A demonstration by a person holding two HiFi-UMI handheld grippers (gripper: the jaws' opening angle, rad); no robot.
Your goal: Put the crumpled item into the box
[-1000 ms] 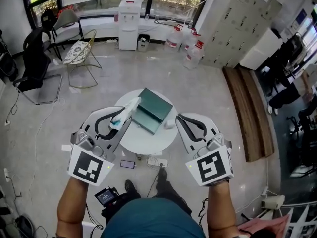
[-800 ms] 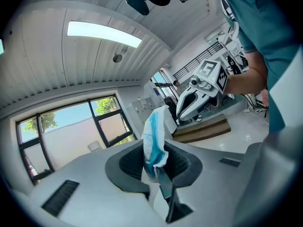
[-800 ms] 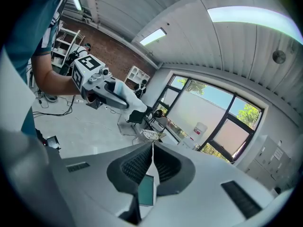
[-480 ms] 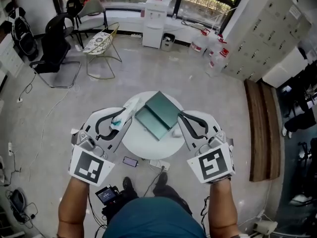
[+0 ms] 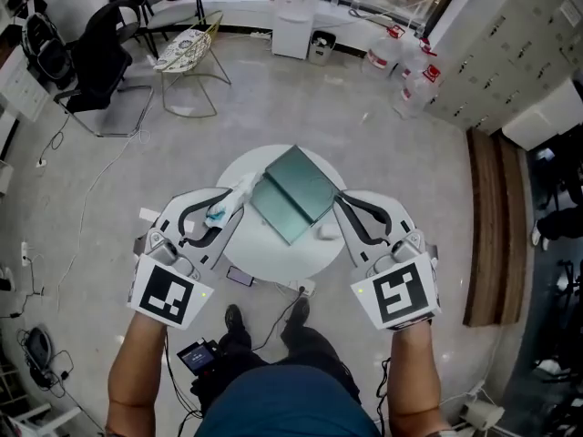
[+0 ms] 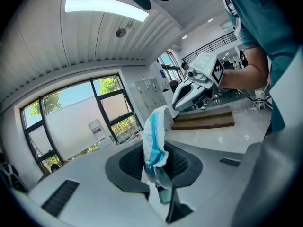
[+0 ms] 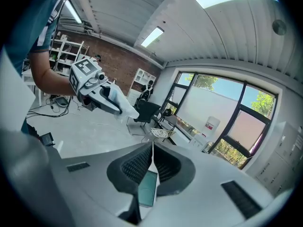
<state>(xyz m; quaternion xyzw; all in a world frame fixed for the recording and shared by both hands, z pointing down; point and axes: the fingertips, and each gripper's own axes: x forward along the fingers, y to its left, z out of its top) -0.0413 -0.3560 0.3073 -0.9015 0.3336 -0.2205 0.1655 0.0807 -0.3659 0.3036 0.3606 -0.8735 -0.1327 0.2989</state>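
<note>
One crumpled item (image 6: pixel 154 138), white with blue streaks, is clamped upright between the fingers (image 6: pixel 129 163) of the left gripper (image 5: pixel 226 215). It is held just beside the left edge of the green box (image 5: pixel 296 192) (not inside it). The box lies on a small round white surface (image 5: pixel 273 255). On the box's other side hangs the right gripper (image 5: pixel 346 211), its fingers pressed together with nothing between them, near the box's right edge. Around the surface spreads a pale floor (image 5: pixel 273 107), with a black chair (image 5: pixel 96 66) and a water dispenser (image 5: pixel 296 12) well apart by the windows.
</note>
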